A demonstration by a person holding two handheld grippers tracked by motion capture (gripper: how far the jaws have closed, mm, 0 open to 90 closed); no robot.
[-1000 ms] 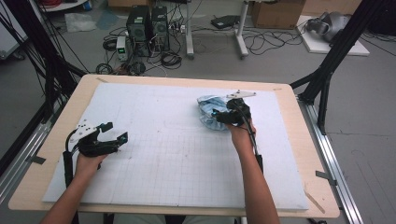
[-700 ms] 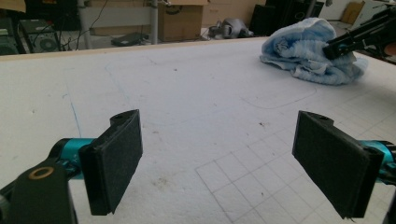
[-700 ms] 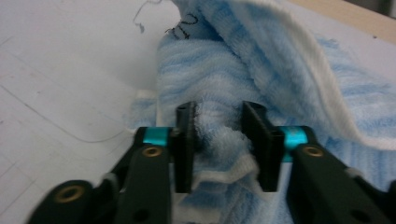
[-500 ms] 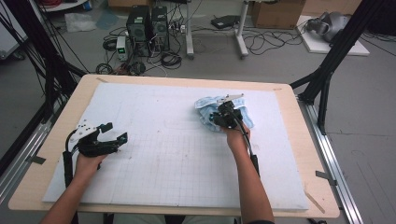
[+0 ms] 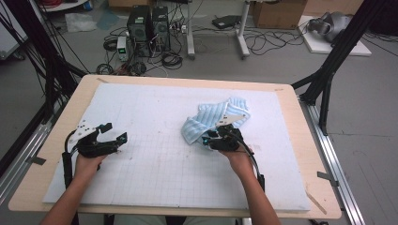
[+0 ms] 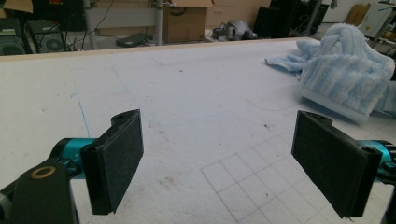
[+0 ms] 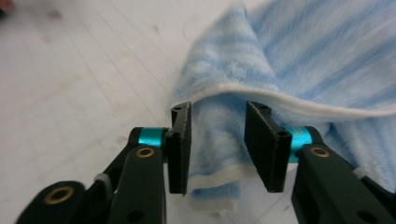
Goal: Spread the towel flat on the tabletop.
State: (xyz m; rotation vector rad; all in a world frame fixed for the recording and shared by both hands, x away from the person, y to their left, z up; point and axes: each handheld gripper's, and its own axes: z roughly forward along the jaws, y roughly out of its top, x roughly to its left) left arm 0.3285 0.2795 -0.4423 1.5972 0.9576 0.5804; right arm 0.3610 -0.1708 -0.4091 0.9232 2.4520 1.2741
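Two grippers work the white surface. The right gripper has just been opening its fingers, a fold of light-blue striped towel, right of centre, loosely between them. The left gripper, lower left, gapes wide, empty.

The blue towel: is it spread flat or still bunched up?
Bunched up. The blue towel lies crumpled in overlapping folds on the white mat, and a doubled edge sits between the right gripper's jaws.

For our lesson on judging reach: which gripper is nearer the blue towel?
Right. The right gripper has its jaws around a fold of the blue towel. The left gripper sits open, well off to the towel's left on the white mat.
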